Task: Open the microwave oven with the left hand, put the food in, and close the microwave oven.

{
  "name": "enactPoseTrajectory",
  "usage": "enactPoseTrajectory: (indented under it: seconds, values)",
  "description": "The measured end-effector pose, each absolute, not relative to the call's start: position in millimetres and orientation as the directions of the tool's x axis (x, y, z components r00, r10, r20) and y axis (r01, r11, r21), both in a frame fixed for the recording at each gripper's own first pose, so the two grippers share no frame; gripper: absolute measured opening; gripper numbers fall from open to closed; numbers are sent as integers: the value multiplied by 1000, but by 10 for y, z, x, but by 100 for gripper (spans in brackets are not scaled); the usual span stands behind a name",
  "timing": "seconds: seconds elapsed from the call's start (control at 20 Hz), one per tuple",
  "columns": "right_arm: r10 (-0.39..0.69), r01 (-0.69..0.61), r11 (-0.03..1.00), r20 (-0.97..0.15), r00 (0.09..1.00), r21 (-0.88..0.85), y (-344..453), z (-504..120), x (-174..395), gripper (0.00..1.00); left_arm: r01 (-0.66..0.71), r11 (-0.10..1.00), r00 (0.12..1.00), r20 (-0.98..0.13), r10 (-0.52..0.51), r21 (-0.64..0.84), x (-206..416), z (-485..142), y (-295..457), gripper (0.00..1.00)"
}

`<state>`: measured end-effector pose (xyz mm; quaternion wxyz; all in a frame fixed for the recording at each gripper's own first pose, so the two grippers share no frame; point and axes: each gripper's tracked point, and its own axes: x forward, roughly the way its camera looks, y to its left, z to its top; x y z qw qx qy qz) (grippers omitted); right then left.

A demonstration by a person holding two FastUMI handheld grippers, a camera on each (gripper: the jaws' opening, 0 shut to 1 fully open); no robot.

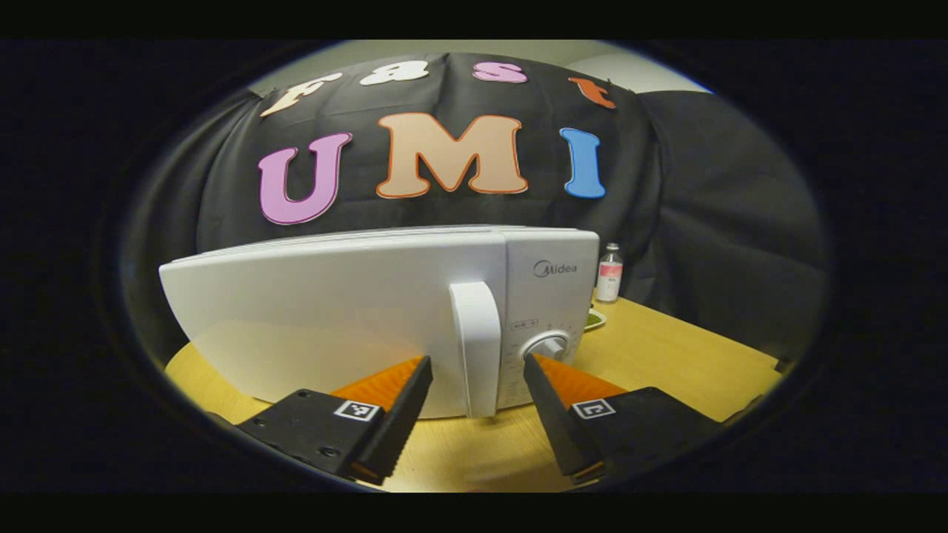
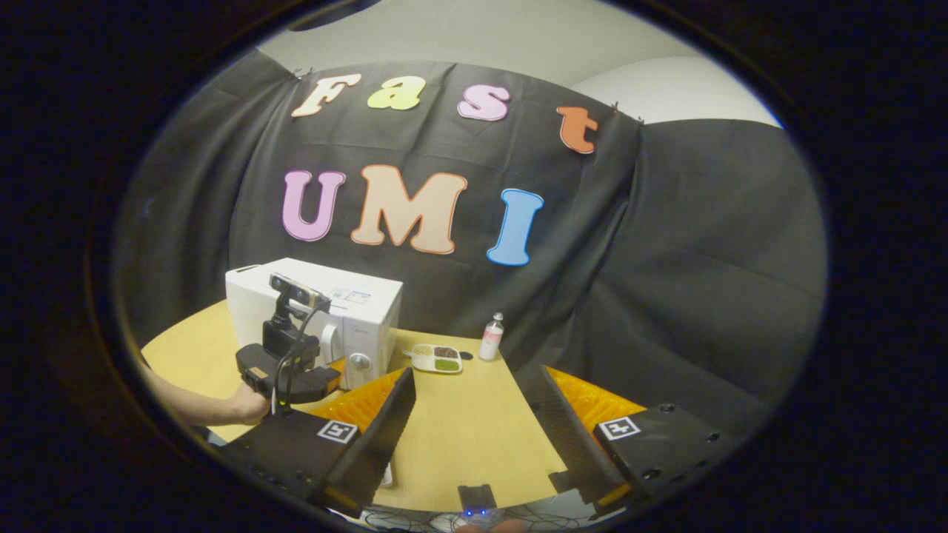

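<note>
The left gripper [image 1: 474,370], fingers spread wide, straddles the vertical handle [image 1: 476,348] of the shut white box-shaped microwave oven [image 1: 333,311]. The right gripper [image 2: 474,385] gapes empty; the white food tray [image 2: 437,358] lies at its twelve o'clock on the yellow wooden table [image 2: 474,437].

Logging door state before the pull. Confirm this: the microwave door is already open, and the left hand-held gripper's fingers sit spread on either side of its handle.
Wrong on the door: the left gripper view shows the microwave door shut. The rest holds: the left hand-held gripper sits spread on either side of the handle.

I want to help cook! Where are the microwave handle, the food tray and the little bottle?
microwave handle [image 1: 475,348], left gripper view, its middle.
food tray [image 2: 437,358], right gripper view, its rim.
little bottle [image 2: 490,339], right gripper view, its body.
</note>
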<state>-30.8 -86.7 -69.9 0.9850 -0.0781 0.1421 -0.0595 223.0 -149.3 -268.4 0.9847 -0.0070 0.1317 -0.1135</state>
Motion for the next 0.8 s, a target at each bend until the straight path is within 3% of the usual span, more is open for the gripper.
enactPoseTrajectory:
  seconds: [0.1,0.15,0.35,0.55,0.8]
  values:
    - [-132,87,982,-278,951,-168,-858,-708,-300,97,198,980,952,-235,-197,-21,2271,-2629,-1445,65]
    - [-127,82,983,-279,952,-167,-839,-702,-292,97,215,976,949,-232,-215,-25,2277,-2640,-1491,52]
    - [-107,61,983,-272,956,-173,-791,-680,-266,97,208,978,947,-244,-209,-33,2251,-2666,-1509,15]
    - [-89,47,986,-271,958,-159,-731,-691,-269,97,197,975,936,-275,-218,-103,2250,-2676,-1518,5]
    - [-41,8,992,-262,964,-125,-557,-687,-230,97,252,963,914,-305,-268,-90,2237,-2676,-1525,4]
